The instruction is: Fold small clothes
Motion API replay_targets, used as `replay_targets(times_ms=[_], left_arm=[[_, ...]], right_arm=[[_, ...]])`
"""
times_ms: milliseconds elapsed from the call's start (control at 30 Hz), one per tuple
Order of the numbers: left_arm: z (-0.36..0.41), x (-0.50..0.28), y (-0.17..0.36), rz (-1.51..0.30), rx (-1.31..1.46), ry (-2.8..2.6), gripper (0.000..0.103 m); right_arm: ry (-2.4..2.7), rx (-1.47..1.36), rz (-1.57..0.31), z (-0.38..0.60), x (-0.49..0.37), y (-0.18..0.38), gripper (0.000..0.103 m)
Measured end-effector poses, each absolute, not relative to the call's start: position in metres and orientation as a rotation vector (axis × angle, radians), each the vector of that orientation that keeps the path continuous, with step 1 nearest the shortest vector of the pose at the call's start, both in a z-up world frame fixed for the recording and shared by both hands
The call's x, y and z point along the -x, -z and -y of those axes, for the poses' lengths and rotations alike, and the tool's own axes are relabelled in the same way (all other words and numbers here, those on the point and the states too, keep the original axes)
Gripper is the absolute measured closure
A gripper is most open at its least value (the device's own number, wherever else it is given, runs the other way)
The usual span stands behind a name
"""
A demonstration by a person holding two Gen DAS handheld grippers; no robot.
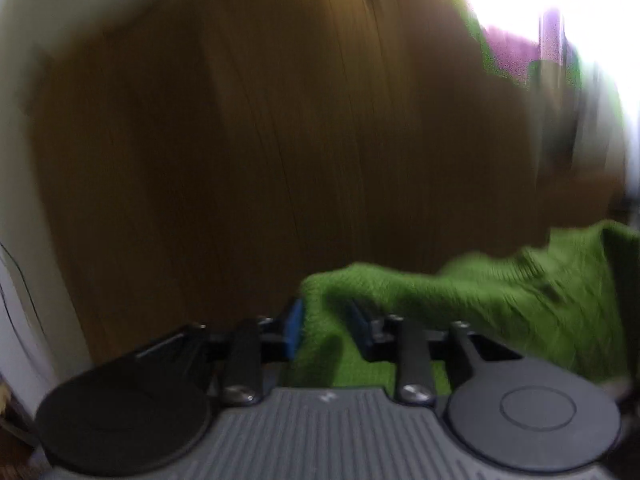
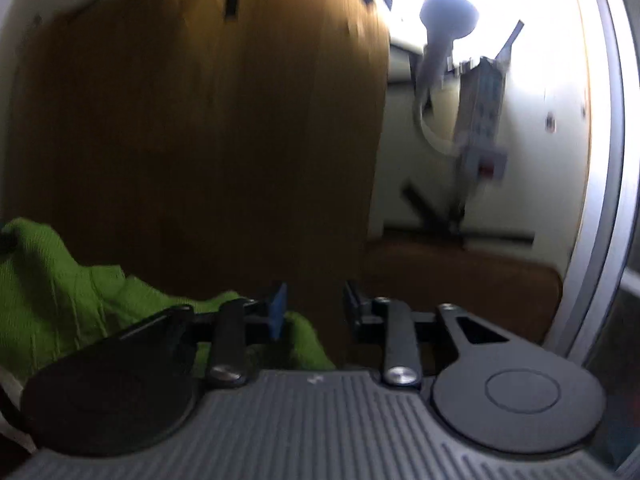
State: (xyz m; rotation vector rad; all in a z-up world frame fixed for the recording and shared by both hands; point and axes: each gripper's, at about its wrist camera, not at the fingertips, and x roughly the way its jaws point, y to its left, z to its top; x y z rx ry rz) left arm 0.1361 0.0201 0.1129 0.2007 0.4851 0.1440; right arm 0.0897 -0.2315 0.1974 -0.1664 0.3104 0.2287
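A green knitted garment [image 1: 500, 304] stretches from the right side of the left wrist view into my left gripper [image 1: 326, 324]. Its edge fills the gap between the two fingers, which are shut on it. In the right wrist view the same green garment [image 2: 52, 280] lies bunched at the lower left. One fold rests against the inner side of the blue pad [image 2: 278, 312]. My right gripper [image 2: 314, 312] stands open, with bare wood showing between its fingers. Both views are blurred by motion.
A brown wooden tabletop [image 1: 240, 140] fills the middle of both views, seen also as the tabletop [image 2: 200, 120]. To the right stand a lower wooden surface [image 2: 460, 280], a white lamp-like fixture [image 2: 444, 28] and a device on a black stand [image 2: 480, 120]. Something purple [image 1: 508, 52] lies at the far right.
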Motion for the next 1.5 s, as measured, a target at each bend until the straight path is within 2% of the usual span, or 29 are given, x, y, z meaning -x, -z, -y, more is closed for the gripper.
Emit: replay_targets(times_ms=[67, 133, 300, 400, 467, 500, 533, 567, 700, 767, 867, 967, 1000, 1033, 1100, 1267, 1367, 1500], left_arm=[[-0.025, -0.151, -0.065, -0.622, -0.158, -0.137, 0.095], [-0.037, -0.136, -0.042, -0.632, -0.07, -0.066, 0.092], [-0.047, -0.085, -0.027, -0.578, -0.03, 0.009, 0.091], [-0.045, -0.059, -0.023, -0.58, -0.006, 0.065, 0.091], [-0.042, -0.046, -0.022, -0.579, 0.001, 0.085, 0.087], [-0.039, -0.039, -0.021, -0.583, 0.001, 0.091, 0.084], [-0.034, -0.031, -0.02, -0.59, -0.002, 0.095, 0.084], [-0.032, -0.027, -0.018, -0.601, -0.007, 0.096, 0.084], [-0.028, -0.005, -0.013, -0.636, -0.022, 0.083, 0.084], [-0.032, 0.008, -0.016, -0.627, -0.014, 0.078, 0.084], [-0.042, 0.025, -0.023, -0.612, -0.007, 0.064, 0.08], [-0.053, 0.037, -0.024, -0.634, 0.003, 0.043, 0.073], [-0.056, 0.041, -0.023, -0.642, -0.002, 0.034, 0.073], [-0.058, 0.047, -0.023, -0.648, -0.008, 0.024, 0.072], [-0.065, 0.057, -0.022, -0.665, -0.001, 0.019, 0.067], [-0.088, 0.074, -0.021, -0.75, 0.091, 0.091, 0.06], [-0.098, 0.082, -0.018, -0.805, 0.196, 0.169, 0.057], [-0.101, 0.093, -0.009, -0.866, 0.266, 0.245, 0.055]], right_arm=[[-0.229, 0.099, -0.458, 0.243, -0.104, -0.159, 0.067], [-0.288, 0.006, -0.509, 0.269, -0.088, -0.137, 0.066], [-0.343, -0.027, -0.634, 0.313, -0.027, -0.104, 0.065], [-0.382, -0.111, -0.725, 0.327, 0.003, -0.087, 0.054], [-0.406, -0.134, -0.756, 0.326, 0.019, -0.078, 0.053], [-0.432, -0.132, -0.763, 0.323, 0.027, -0.075, 0.055], [-0.457, -0.109, -0.77, 0.318, 0.035, -0.077, 0.076], [-0.455, -0.06, -0.766, 0.31, 0.041, -0.076, 0.09], [-0.393, 0.094, -0.692, 0.307, 0.04, -0.096, 0.093], [-0.285, 0.205, -0.628, 0.316, 0.033, -0.11, 0.098], [-0.052, 0.402, -0.533, 0.343, 0.004, -0.123, 0.098], [0.103, 0.436, -0.57, 0.375, -0.038, -0.119, 0.095], [0.153, 0.425, -0.587, 0.381, -0.046, -0.116, 0.092], [0.199, 0.408, -0.579, 0.384, -0.046, -0.114, 0.083], [0.137, 0.284, -0.571, 0.384, -0.03, -0.117, 0.073], [-0.299, -0.179, -0.689, 0.372, 0.04, -0.105, 0.073], [-0.402, -0.205, -0.725, 0.349, 0.084, -0.09, 0.072], [-0.449, -0.209, -0.773, 0.329, 0.132, -0.08, 0.067]])
